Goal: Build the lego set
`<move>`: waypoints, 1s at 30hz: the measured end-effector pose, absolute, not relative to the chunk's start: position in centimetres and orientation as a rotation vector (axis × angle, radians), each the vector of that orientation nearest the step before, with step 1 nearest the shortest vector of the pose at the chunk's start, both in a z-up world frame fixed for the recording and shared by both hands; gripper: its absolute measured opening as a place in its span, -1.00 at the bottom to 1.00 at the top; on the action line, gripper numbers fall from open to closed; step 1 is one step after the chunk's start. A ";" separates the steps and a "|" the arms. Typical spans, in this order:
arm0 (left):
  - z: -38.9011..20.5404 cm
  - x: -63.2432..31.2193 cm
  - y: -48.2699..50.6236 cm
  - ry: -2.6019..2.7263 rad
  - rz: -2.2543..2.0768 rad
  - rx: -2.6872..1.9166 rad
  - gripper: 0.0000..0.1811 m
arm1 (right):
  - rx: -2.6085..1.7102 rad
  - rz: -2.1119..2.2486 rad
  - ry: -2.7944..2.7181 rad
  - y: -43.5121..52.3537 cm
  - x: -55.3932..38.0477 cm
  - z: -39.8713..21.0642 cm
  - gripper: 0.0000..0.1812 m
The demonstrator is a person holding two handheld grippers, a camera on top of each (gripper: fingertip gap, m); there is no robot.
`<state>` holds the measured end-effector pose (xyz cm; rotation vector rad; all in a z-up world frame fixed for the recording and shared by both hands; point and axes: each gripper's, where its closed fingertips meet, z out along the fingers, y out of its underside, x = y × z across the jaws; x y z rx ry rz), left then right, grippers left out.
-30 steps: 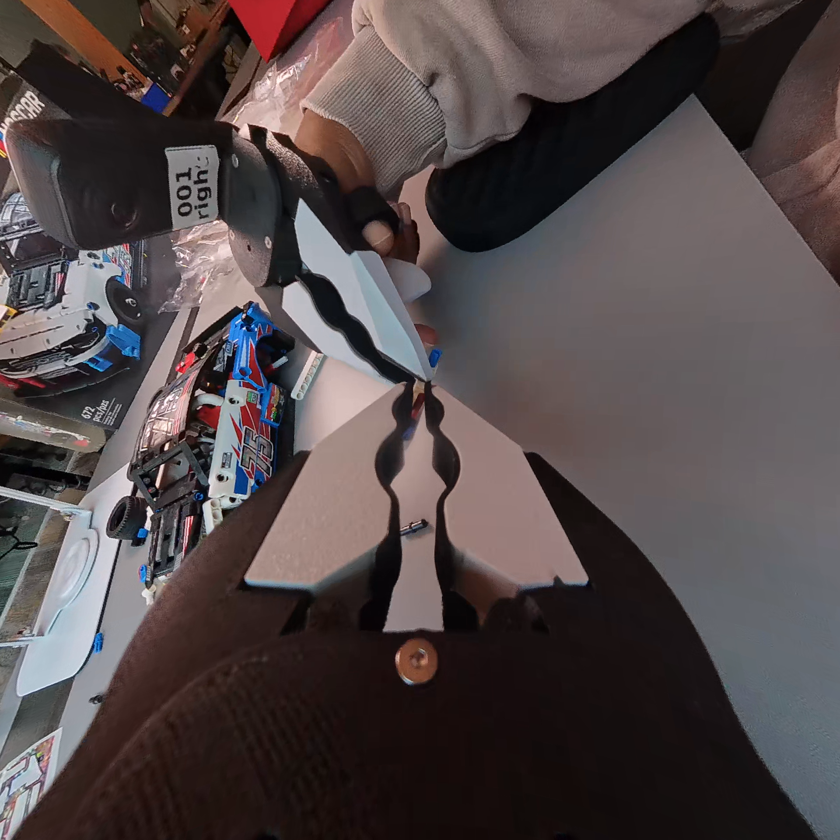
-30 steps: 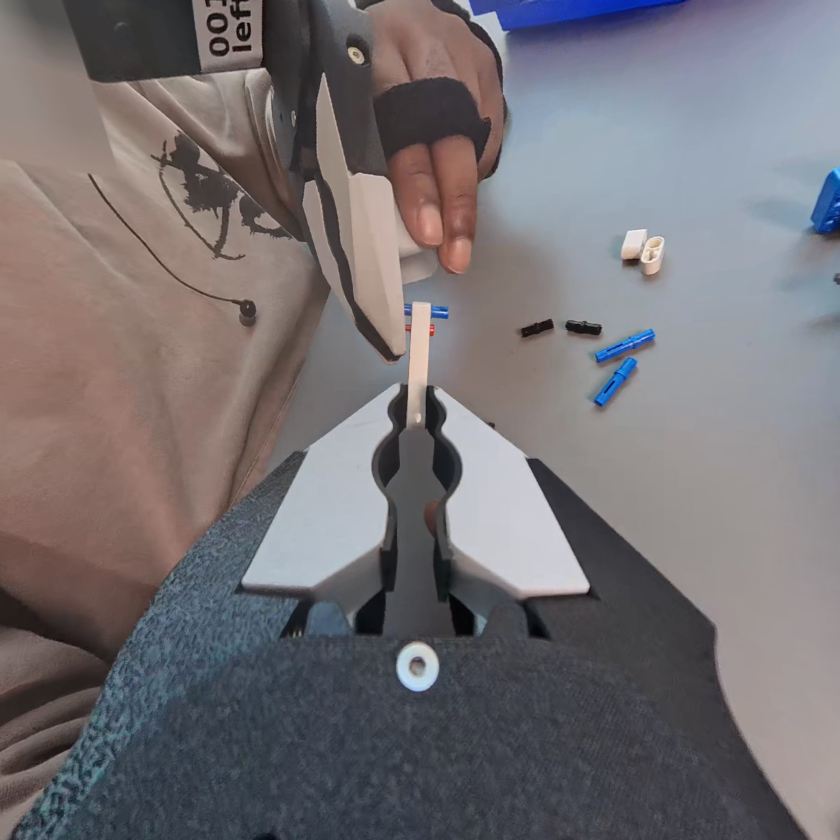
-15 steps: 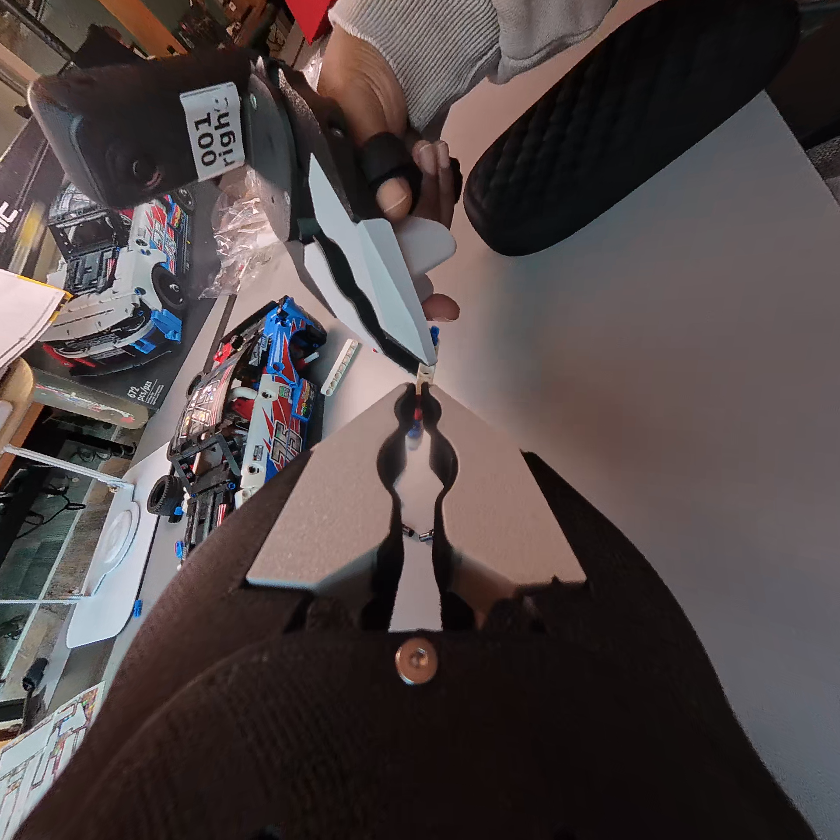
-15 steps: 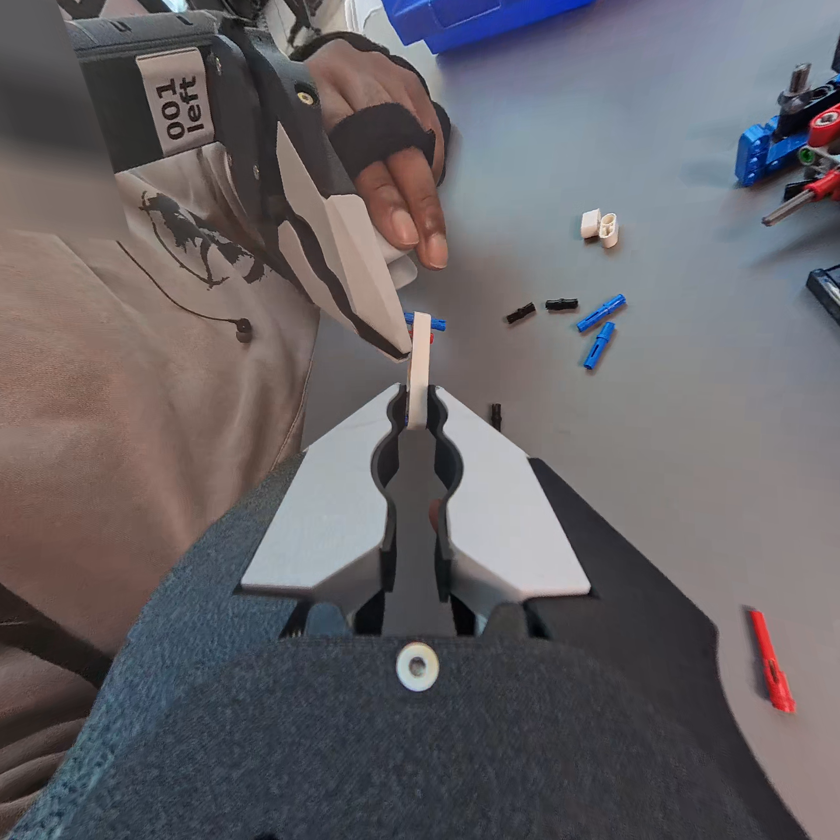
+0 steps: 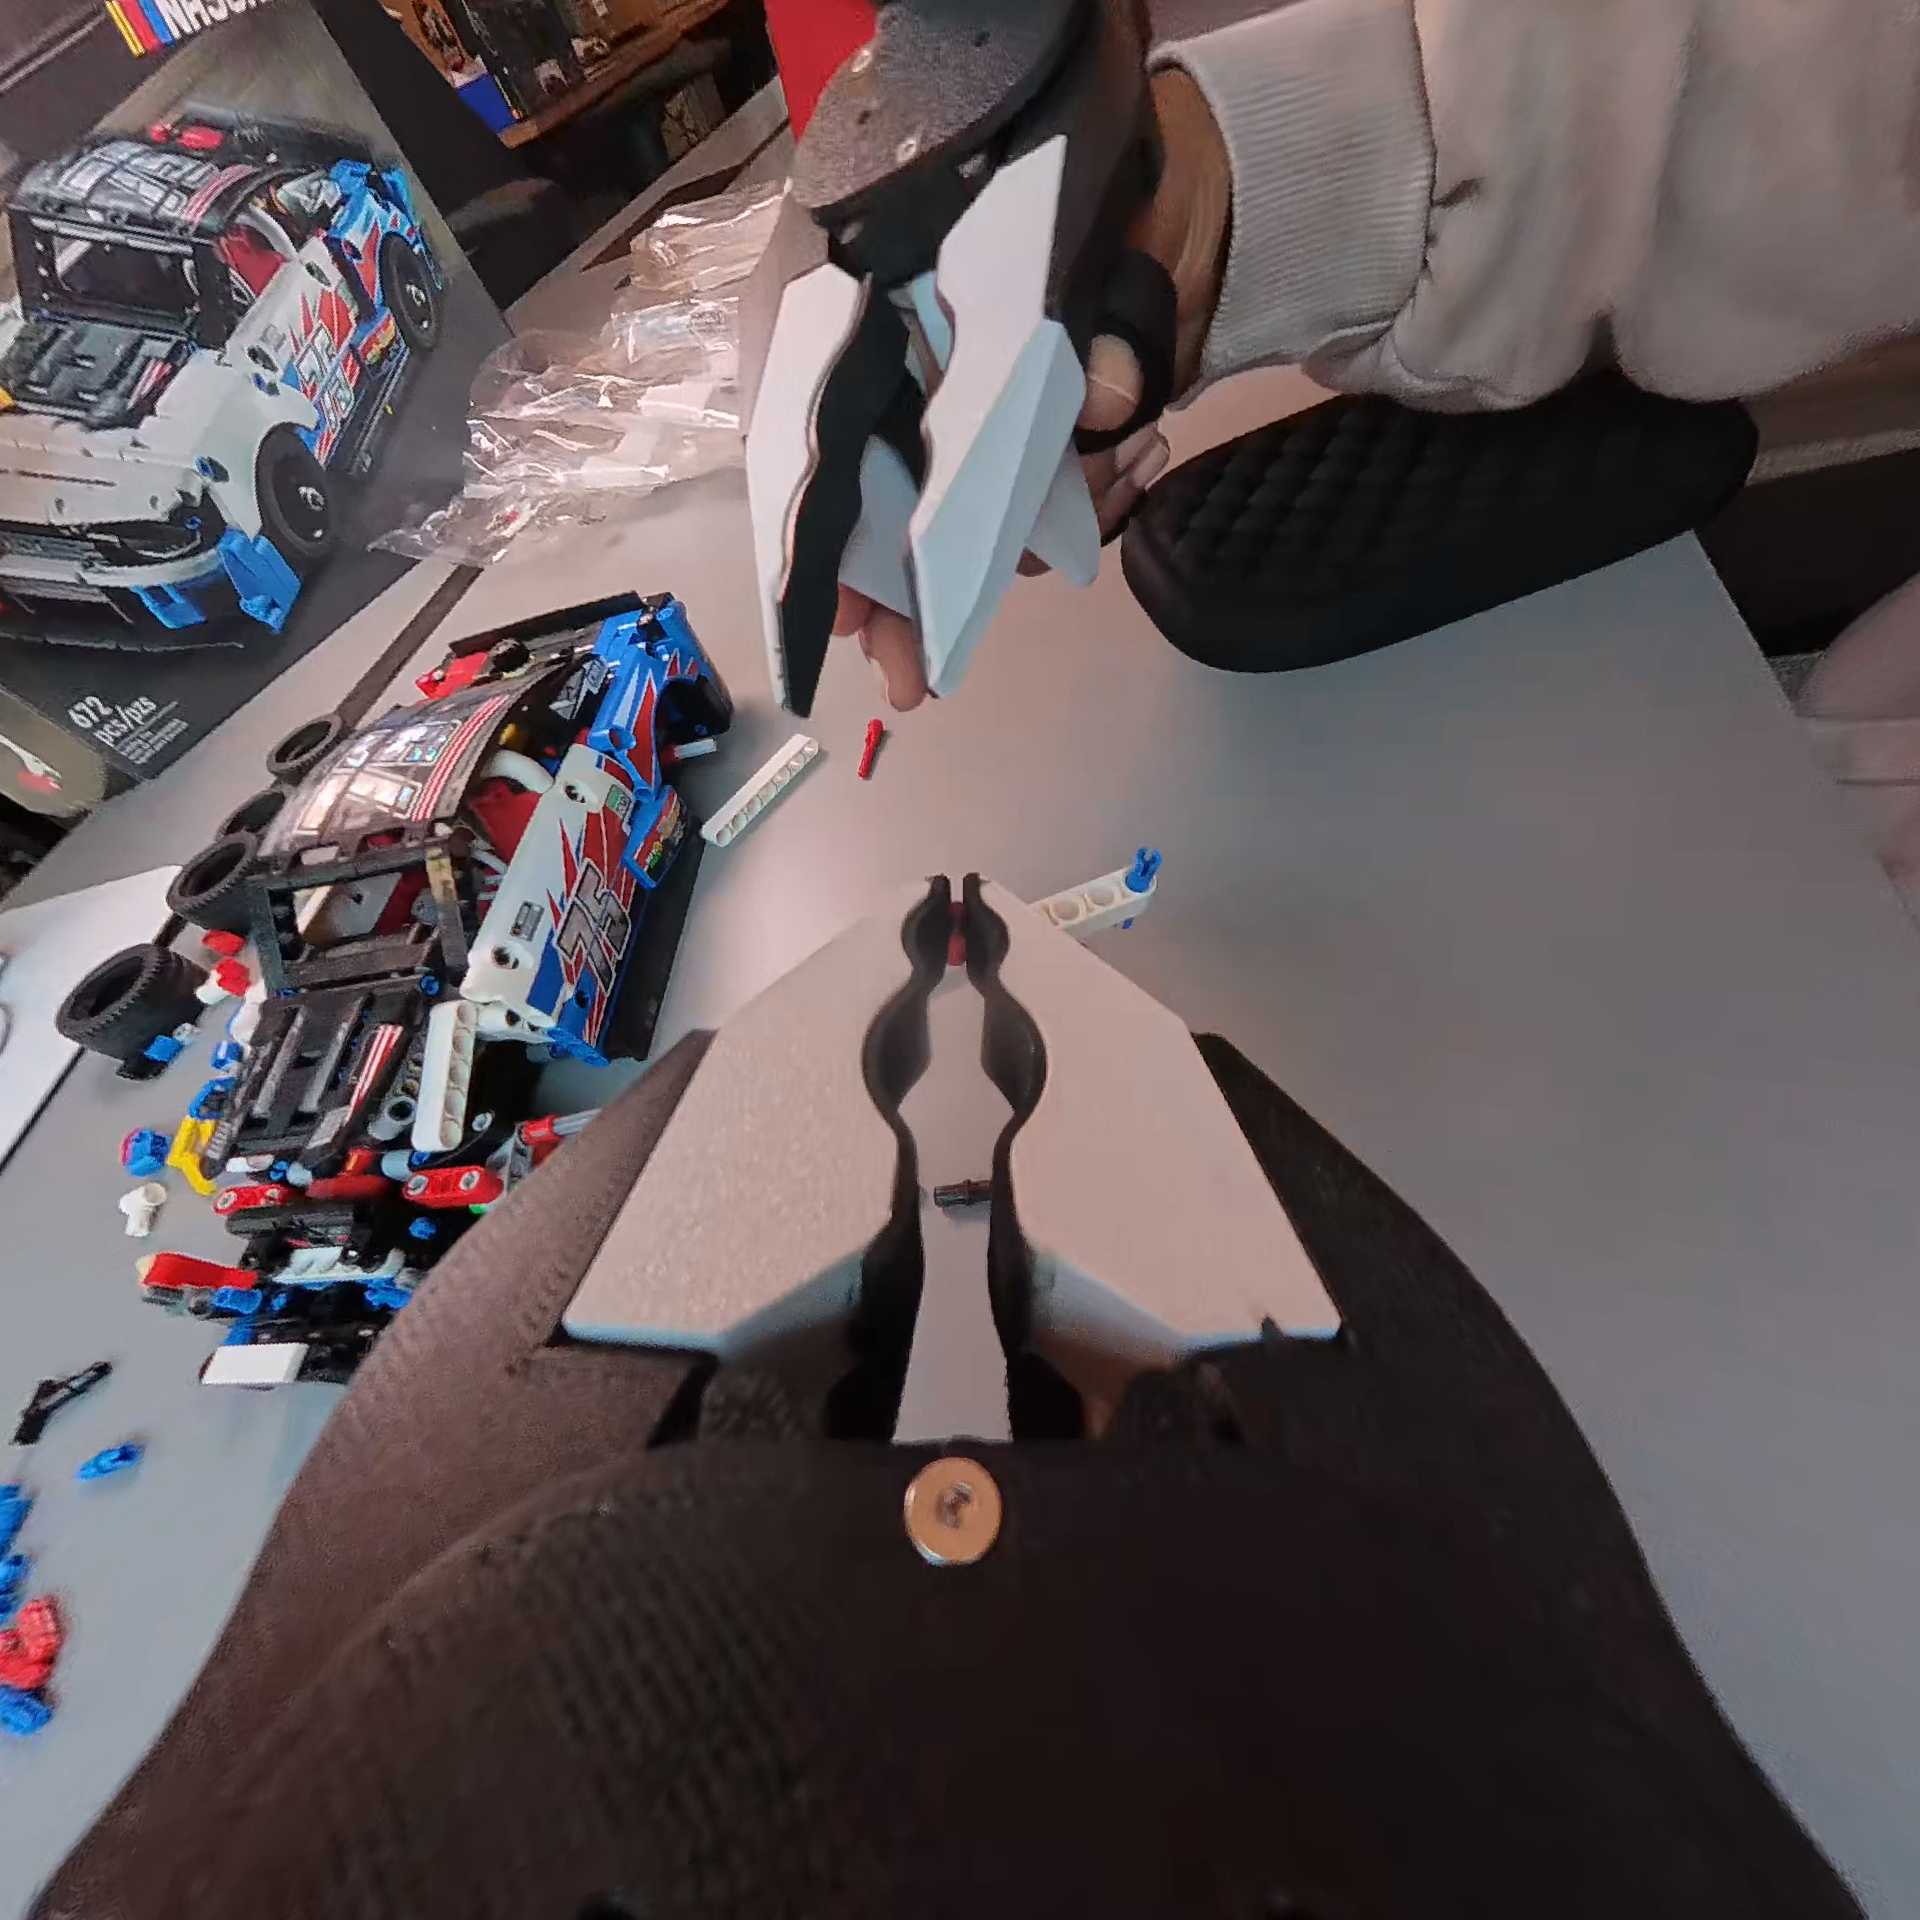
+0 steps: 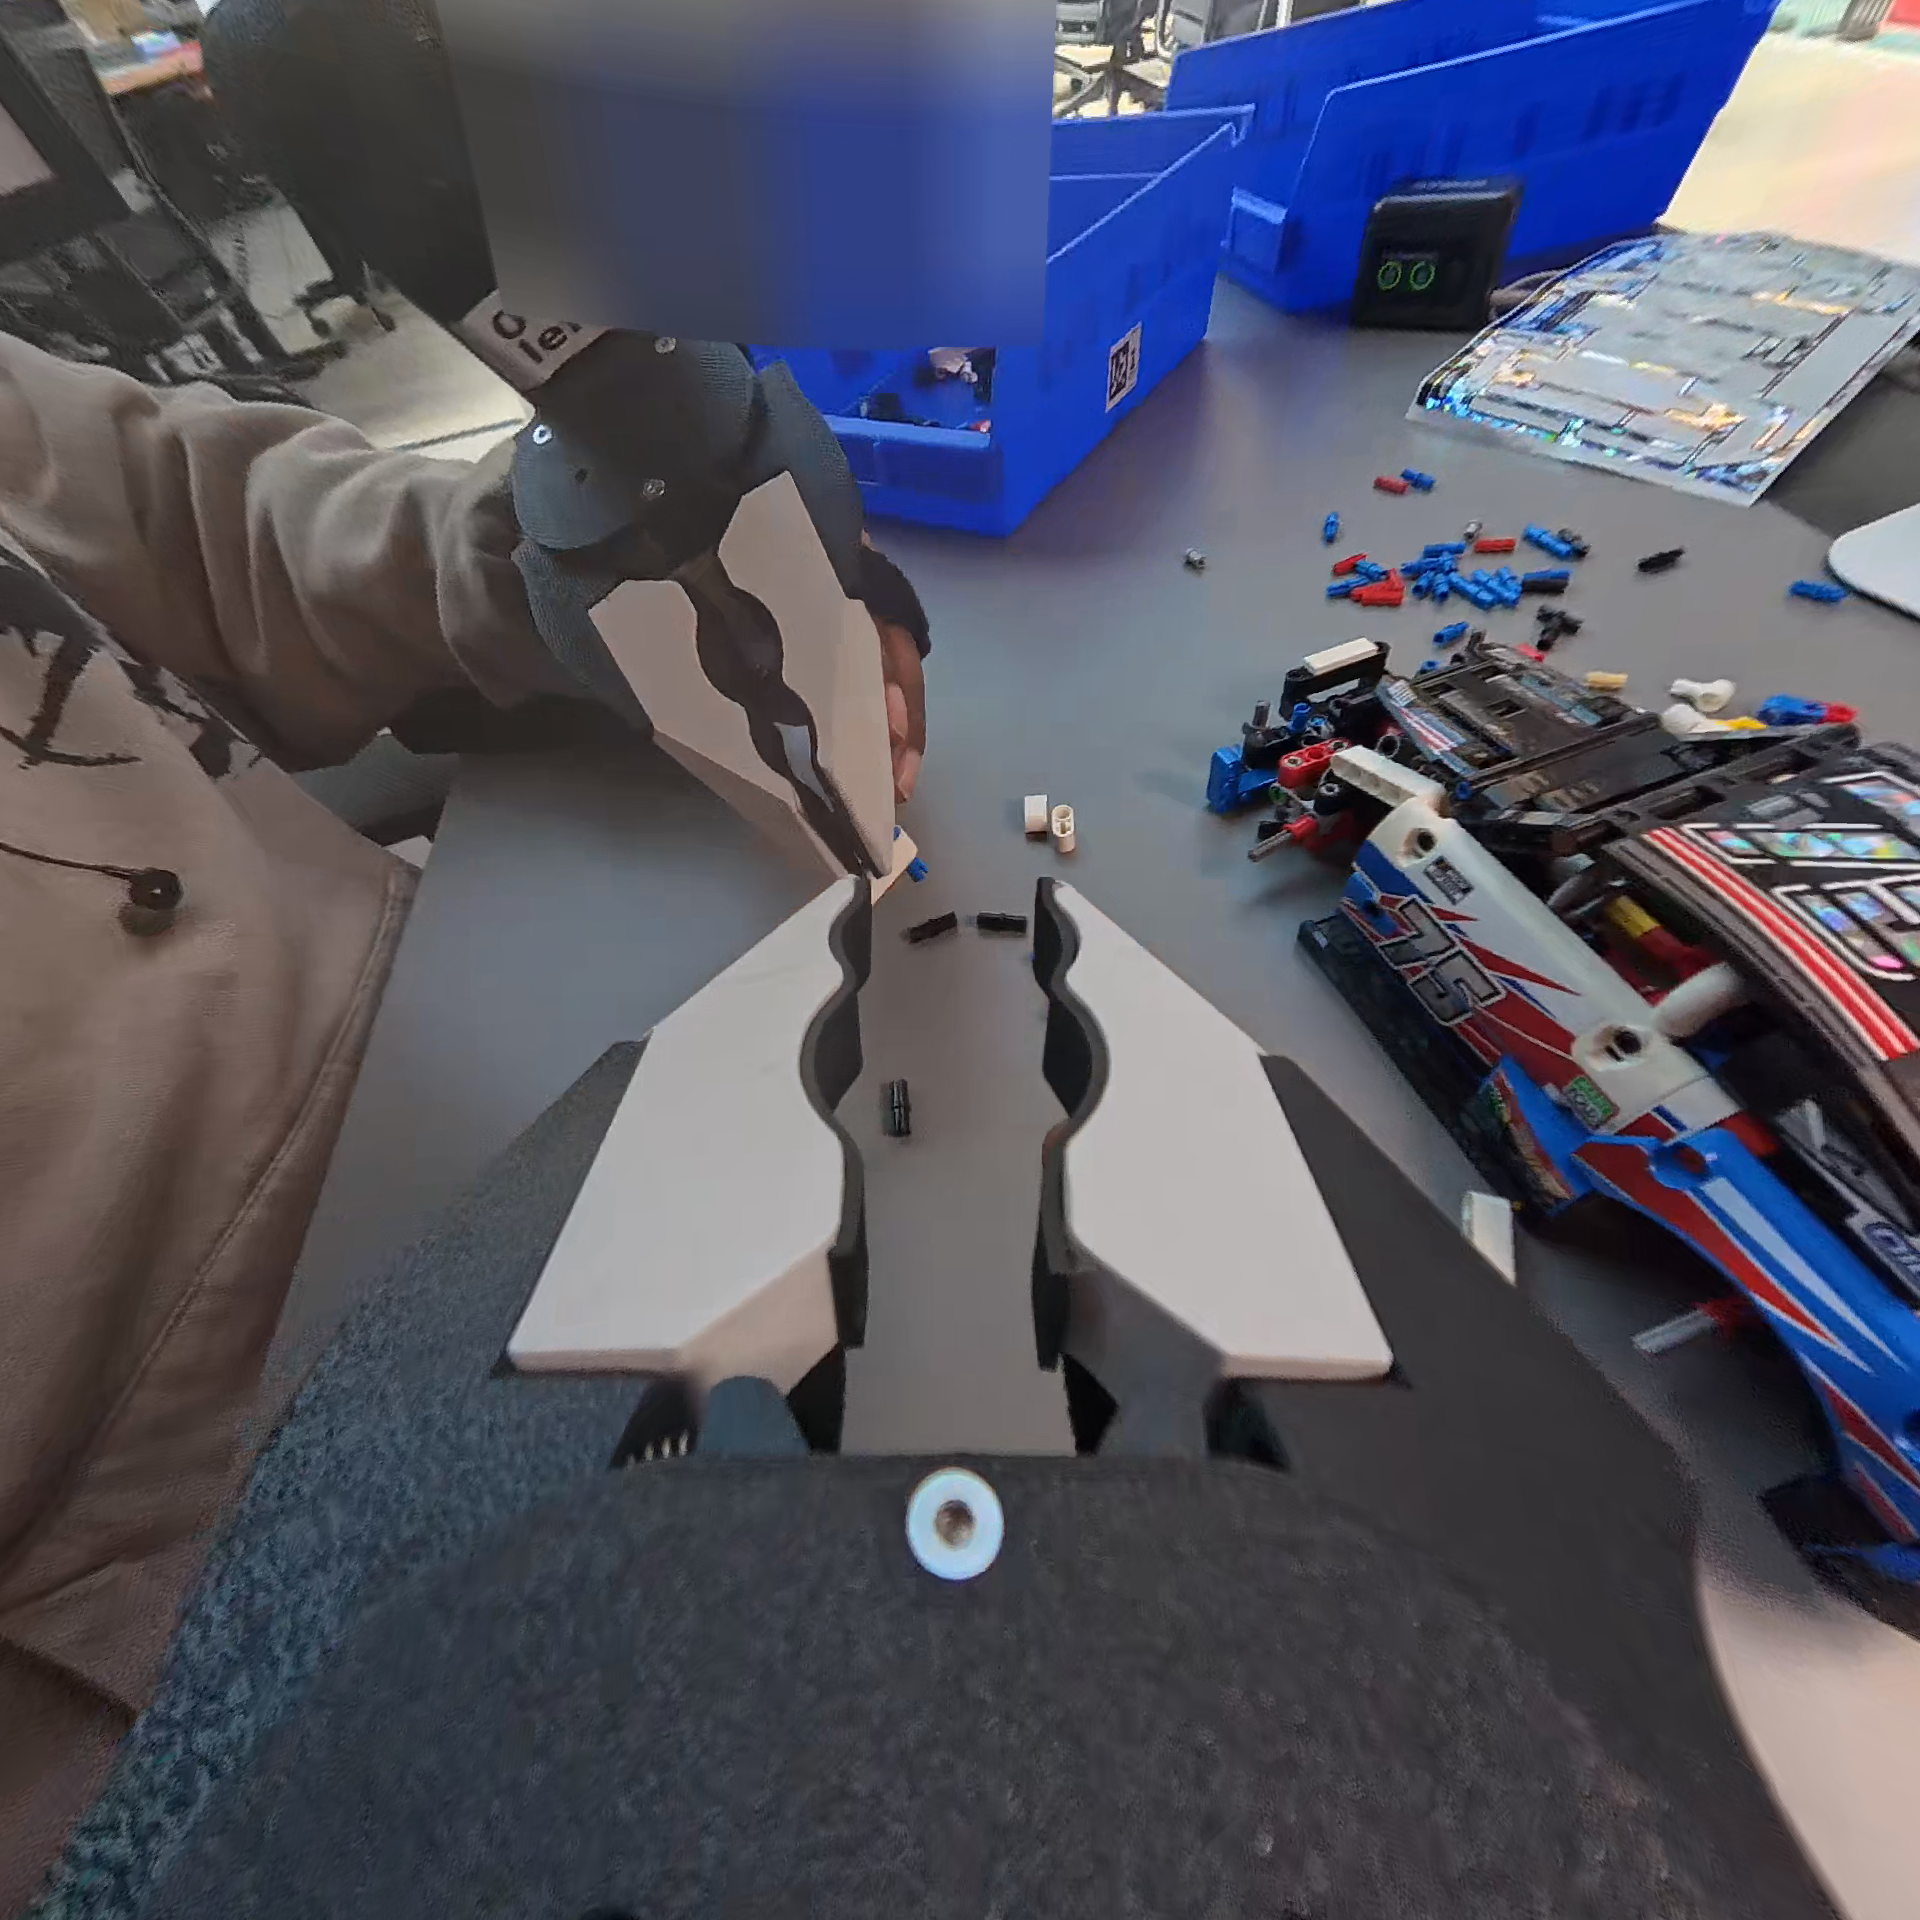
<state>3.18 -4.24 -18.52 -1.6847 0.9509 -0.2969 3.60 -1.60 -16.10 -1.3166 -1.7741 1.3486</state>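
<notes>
Now left gripper (image 5: pixel 957 886) pinches a red pin on a holed white beam (image 5: pixel 1093 906); right gripper (image 6: pixel 951 902) gapes.

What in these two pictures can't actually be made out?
- Left wrist view: the red piece in the left gripper shows only as a sliver behind its fingertips.
- Left wrist view: white beam, near end hidden by that gripper.
- Right wrist view: pile of small pins, too small to sort.
- Right wrist view: lego car, cut off by the right edge.

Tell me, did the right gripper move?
Yes. The right gripper opened and swung toward the lego car; the two black pins now lie between its tips.
</notes>
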 end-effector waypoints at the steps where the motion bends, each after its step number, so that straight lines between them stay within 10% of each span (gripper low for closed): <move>1: -18.6 3.0 -4.1 0.929 -0.328 -1.696 -1.00 | -1.295 1.310 -1.769 -1.5 3.5 -16.2 -0.68; 16: -19.2 -0.1 -2.4 0.676 -0.420 -1.837 -1.00 | -1.113 1.062 -1.935 -4.9 1.6 -19.9 -0.56; 20: -19.5 -1.0 -2.0 0.597 -0.451 -1.888 -1.00 | -1.163 0.951 -1.904 -4.4 0.5 -20.9 -0.88; 30: -21.3 -3.2 -1.7 0.495 -0.426 -2.040 -1.00 | -1.394 0.832 -1.968 -1.2 1.4 -23.5 -0.84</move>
